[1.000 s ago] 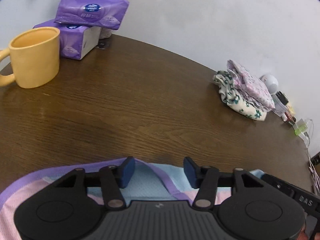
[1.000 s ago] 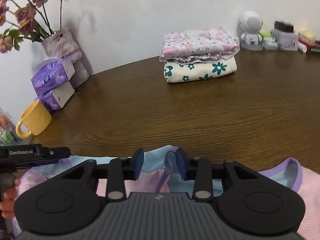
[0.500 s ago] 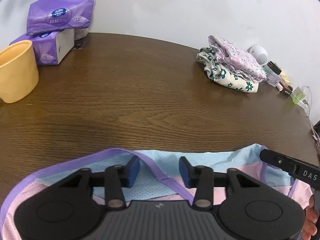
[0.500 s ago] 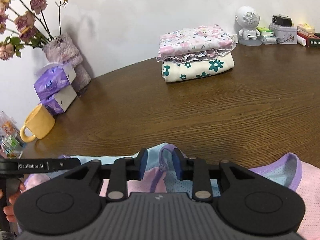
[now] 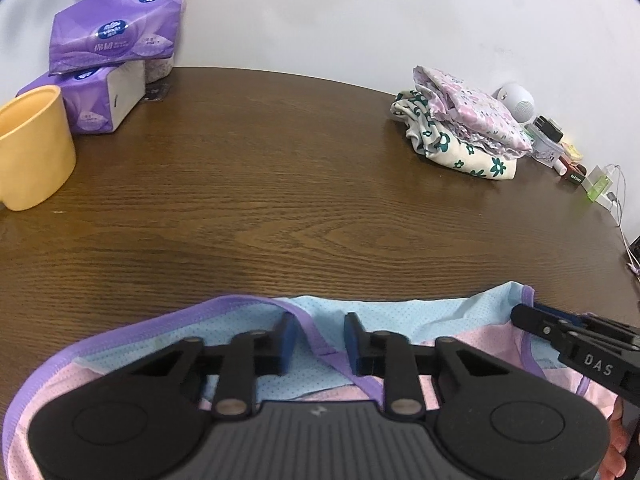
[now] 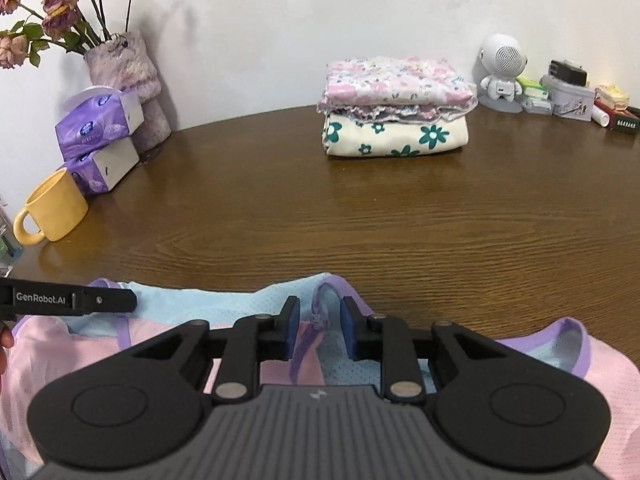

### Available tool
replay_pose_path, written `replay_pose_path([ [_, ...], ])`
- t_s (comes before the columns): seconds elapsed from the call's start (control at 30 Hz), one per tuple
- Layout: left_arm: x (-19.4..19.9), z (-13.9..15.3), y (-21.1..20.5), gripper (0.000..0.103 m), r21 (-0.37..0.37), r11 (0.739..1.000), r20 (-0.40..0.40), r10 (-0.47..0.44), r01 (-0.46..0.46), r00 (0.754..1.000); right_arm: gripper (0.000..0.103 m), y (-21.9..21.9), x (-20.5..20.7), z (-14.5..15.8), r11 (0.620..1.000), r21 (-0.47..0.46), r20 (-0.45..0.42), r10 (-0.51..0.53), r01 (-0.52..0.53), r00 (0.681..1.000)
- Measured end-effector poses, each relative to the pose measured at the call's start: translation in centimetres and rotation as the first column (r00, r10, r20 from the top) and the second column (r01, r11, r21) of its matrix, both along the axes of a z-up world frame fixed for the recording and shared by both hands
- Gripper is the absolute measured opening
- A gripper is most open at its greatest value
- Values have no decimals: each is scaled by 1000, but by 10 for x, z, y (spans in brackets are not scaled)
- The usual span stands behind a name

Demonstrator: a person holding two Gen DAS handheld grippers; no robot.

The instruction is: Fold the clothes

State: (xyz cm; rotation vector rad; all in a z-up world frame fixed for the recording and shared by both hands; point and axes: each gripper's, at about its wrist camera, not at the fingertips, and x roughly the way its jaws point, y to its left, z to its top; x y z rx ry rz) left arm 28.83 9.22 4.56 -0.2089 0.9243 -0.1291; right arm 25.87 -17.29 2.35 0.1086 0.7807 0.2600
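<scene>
Dark wood table (image 6: 360,216), pink garment (image 6: 580,364), folded stack (image 6: 396,120), mug (image 6: 56,210), tissue packs (image 6: 100,136)

Glossy wood table (image 5: 280,184), seemingly mesh garment (image 5: 400,316)

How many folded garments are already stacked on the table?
2, stacked by the far wall: a pink floral garment on top of a cream garment with green flowers. More could be hidden inside the stack. The pink-and-blue garment nearby is not yet folded.
</scene>
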Motion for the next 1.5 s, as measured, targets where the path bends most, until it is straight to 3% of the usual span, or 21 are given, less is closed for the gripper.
replay_pose_path([
  [0.13,-2,3,0,2,1,1000,40,3,-3,999,5,1,0,2,1000,19,9,11,-11,1000],
  [0.33,-6,16,7,1,6,1000,125,28,-29,992,4,-4,2,13,997,77,46,0,-4,999],
  [0.77,14,1,10,2,-33,999,142,42,-38,989,4,-21,28,-1,989,112,4,-95,94,996],
  [1.13,17,-9,1,2,5,999,157,46,-48,986,4,-25,34,-15,987,116,-42,-107,111,993],
  [1.37,4,9,0,2,11,998,312,57,-64,948,4,-22,31,-11,987,119,3,-108,107,994],
  [1.5,15,-4,-4,2,41,997,220,48,-59,974,4,-15,33,-15,992,77,-7,-104,104,995],
])
